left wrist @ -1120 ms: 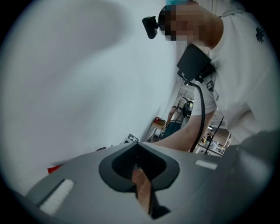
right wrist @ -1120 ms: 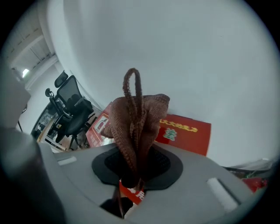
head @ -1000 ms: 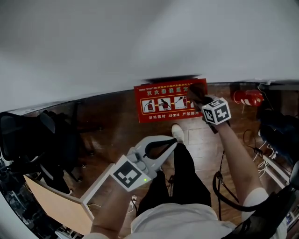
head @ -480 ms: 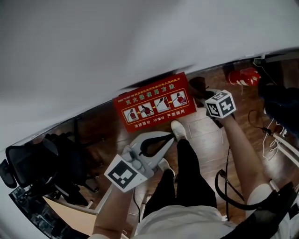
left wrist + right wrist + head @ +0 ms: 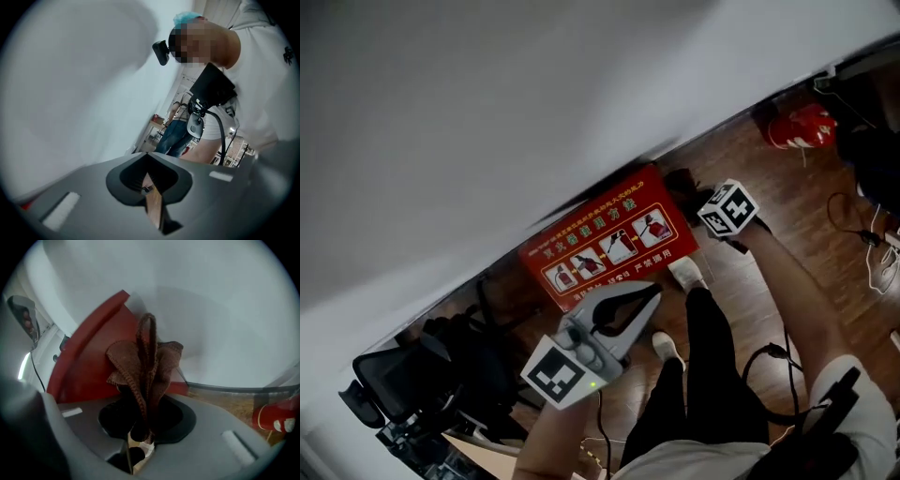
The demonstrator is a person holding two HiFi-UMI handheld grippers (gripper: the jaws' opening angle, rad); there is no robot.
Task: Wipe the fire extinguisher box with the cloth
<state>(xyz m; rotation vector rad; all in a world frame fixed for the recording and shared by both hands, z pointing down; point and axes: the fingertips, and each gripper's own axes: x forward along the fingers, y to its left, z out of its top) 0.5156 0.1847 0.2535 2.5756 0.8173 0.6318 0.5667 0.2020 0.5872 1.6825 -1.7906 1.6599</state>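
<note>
Jaws of right gripper (image 5: 140, 425) clenched on bunched brown cloth (image 5: 146, 364) at 2 o'clock corner of red rectangular fire extinguisher box (image 5: 609, 239); left gripper (image 5: 149, 185) closed, empty. Wiping judged underway; sweep toward 8 o'clock needed.

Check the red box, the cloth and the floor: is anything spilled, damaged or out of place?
Nothing stands out. The red box sits against the wall, and the right gripper holds the brown cloth bunched near it.

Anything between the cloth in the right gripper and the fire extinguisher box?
Nothing visible. The right gripper has its jaws shut on the brown cloth, right by the red fire extinguisher box; contact can't be told.
</note>
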